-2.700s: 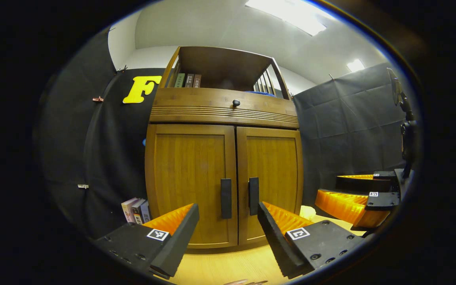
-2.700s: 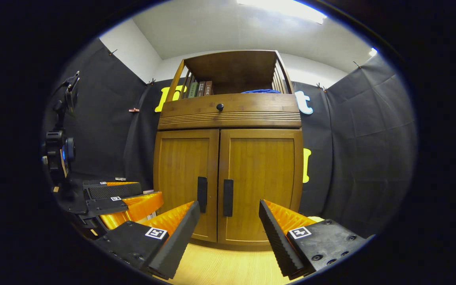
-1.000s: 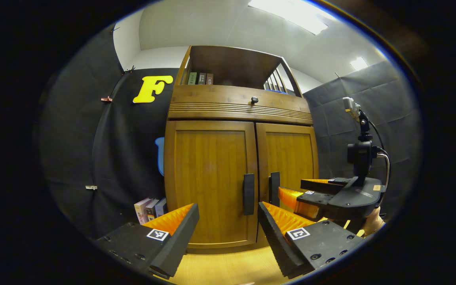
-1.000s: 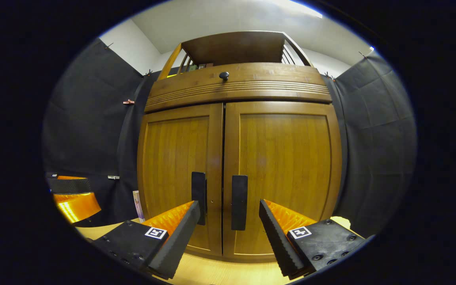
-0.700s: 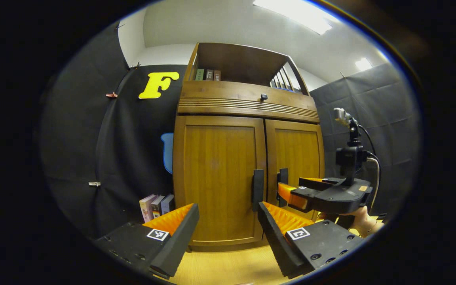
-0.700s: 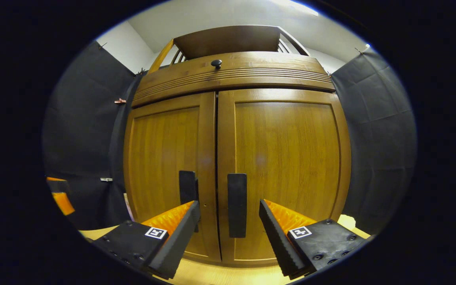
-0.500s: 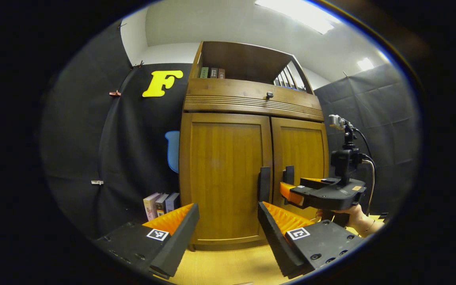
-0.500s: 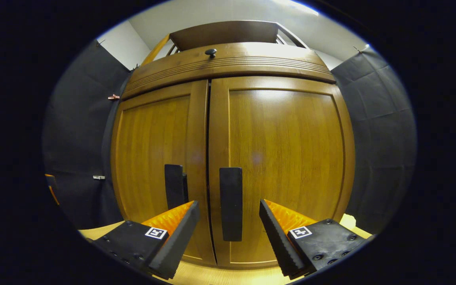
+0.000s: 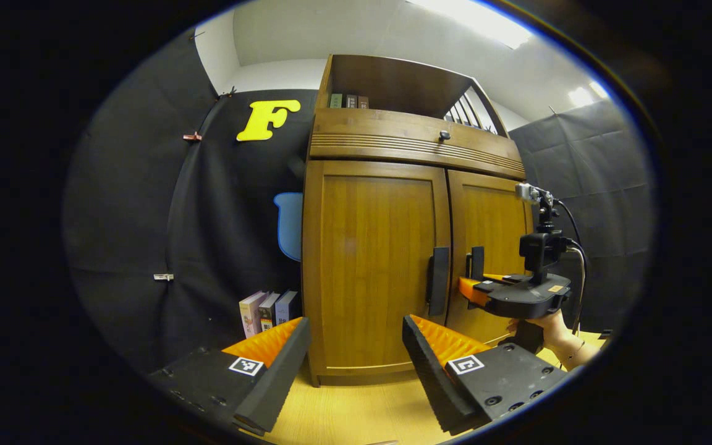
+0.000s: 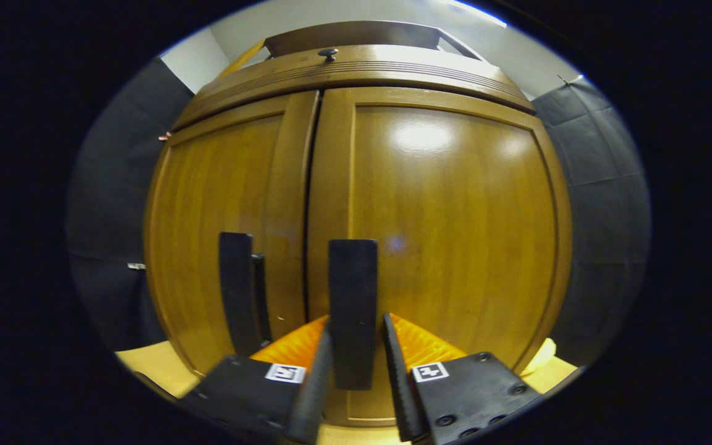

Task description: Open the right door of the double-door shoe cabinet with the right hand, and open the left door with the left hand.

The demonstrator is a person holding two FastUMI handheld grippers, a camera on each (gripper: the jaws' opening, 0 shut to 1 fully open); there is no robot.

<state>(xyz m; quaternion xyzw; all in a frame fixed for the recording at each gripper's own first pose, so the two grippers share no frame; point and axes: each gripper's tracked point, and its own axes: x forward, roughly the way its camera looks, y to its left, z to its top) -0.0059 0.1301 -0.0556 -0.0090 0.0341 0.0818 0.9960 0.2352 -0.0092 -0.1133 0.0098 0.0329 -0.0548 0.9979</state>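
Doors both look closed. Right gripper (image 10: 356,352) seems clamped on the right handle (image 10: 352,312), lower centre; left gripper (image 9: 356,349) hangs spread, left handle (image 9: 438,281) untouched.

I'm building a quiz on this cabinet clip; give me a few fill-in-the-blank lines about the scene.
1. The right gripper has its fingers closed around the ____ door's handle.
2. The left gripper is ____, holding nothing.
3. Both cabinet doors are ____.
4. Beside the cabinet, on the floor, stand some ____.

Missing words: right; open; closed; books
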